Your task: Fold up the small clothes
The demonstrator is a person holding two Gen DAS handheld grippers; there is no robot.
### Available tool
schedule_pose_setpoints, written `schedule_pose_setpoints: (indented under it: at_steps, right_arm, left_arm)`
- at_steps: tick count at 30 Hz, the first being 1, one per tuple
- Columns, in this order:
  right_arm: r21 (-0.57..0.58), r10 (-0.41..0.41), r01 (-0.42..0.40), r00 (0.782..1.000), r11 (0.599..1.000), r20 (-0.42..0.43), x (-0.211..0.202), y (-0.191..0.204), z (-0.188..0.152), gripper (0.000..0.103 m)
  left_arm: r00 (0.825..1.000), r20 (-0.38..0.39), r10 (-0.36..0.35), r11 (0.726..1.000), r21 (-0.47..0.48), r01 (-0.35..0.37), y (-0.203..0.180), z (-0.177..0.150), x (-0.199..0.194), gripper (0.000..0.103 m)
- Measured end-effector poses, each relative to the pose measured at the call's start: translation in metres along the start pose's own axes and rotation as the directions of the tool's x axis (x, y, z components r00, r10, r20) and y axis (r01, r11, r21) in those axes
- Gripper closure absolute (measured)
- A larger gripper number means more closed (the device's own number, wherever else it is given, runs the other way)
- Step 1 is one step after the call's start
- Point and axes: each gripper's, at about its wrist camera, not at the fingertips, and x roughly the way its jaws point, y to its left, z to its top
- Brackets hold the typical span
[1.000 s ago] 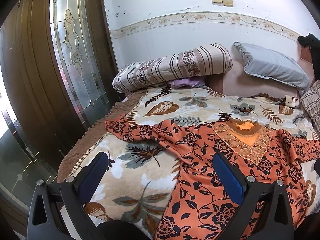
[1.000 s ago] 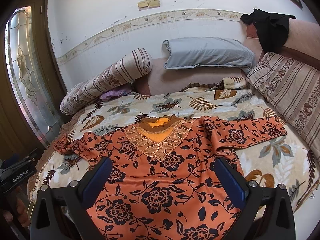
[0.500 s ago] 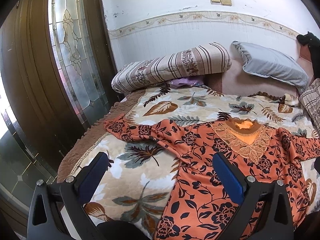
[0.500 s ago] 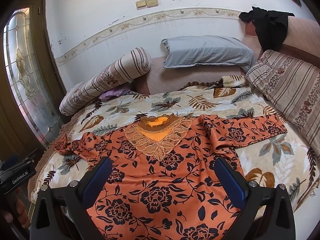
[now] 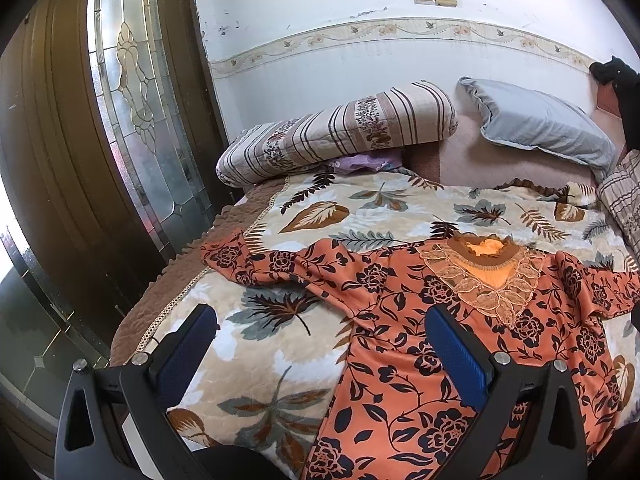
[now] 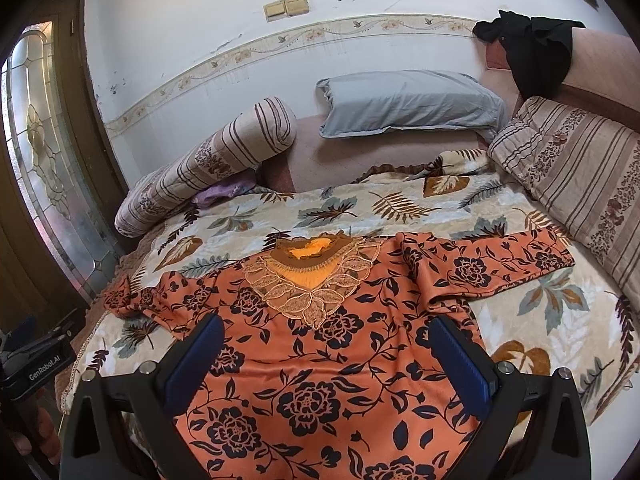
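While the top (image 6: 320, 360) lies face up and spread on the blanket (image 6: 540, 308), collar (image 6: 308, 268) toward the pillows, both grippers hang above its near half with nothing between their pads. Left gripper (image 5: 320, 344): jaws spread wide, empty, over the top's left edge and bare blanket. Right gripper (image 6: 328, 352): jaws spread wide, empty, over the chest area. No fold made yet, by my reading.

Left sleeve (image 5: 280, 264) stretches toward the bed edge, bunched and creased at the cuff. Right sleeve (image 6: 492, 264) lies flatter, with a ridge at the shoulder.

Risks from here:
- Fabric looks thin and slippery; a pinch may take only one layer, so front and back separate on lifting.
- Plush blanket could be caught with the cloth if the pads go too deep.
- Folding the left sleeve in without smoothing the bunch would lock creases in.
- Left cuff near the bed edge may slide off if dragged outward.
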Motion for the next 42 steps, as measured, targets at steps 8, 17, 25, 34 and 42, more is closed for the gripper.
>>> schedule_pose_setpoints:
  at_steps: [8,17,25,34,42]
  right_arm:
    - [0.023,0.005,-0.005,1.0,1.0,-0.013,0.02,-0.01,0.002,0.0]
    - [0.144,0.021,-0.017,0.999,0.989,-0.031,0.06,-0.076,0.013,0.0]
    - [0.663,-0.034,0.074,0.997,0.745,-0.073,0.131,-0.311,0.012,0.0]
    - [0.887,0.027,0.06,0.996,0.458,-0.081,0.178,-0.427,-0.004,0.022]
    - [0.856,-0.091,0.147,0.989,0.495,-0.118,0.234,-0.456,0.002,0.081]
  left_arm:
    - [1.0,-0.008,0.005,1.0,0.019,-0.005,-0.012,0.002,0.012,0.0]
    - [0.981,-0.178,-0.081,0.993,0.072,0.095,-0.049,-0.011,0.069,0.0]
    - [0.899,-0.429,-0.09,0.966,0.184,0.184,-0.116,-0.068,0.152,0.0]
    - [0.901,-0.423,-0.1,0.96,0.199,0.199,-0.122,-0.087,0.158,0.0]
    - [0.91,-0.365,-0.199,0.964,0.096,0.249,-0.097,-0.103,0.157,0.0]
